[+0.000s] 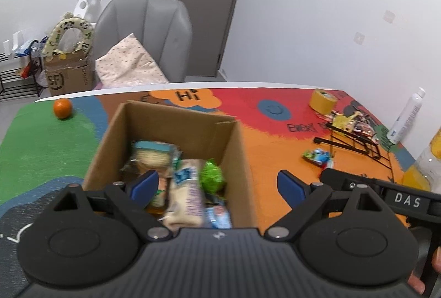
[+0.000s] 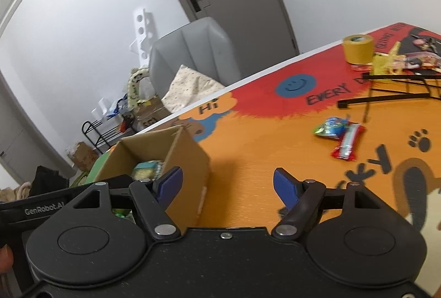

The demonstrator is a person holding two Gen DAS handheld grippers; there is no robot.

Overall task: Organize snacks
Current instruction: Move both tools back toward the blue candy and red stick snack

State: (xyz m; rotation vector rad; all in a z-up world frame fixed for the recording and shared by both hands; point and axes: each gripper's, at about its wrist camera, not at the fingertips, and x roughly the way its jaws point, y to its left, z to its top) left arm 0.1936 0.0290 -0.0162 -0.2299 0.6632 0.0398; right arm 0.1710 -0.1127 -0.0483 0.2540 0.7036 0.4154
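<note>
Your left gripper [image 1: 217, 185] hangs released, jaws spread wide, over the cardboard box [image 1: 237, 149], where several snack packets [image 1: 184, 193] already lie. Your right gripper [image 2: 227, 186] is also spread and grasps nothing, just right of the box; two loose snacks [image 2: 340, 136] lie on the mat [image 2: 261, 146] farther right.

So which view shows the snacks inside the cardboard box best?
The left wrist view: it looks down into the cardboard box, showing several wrapped snacks inside. The right wrist view sees the box from its side, with only one teal packet visible over the rim.
</note>
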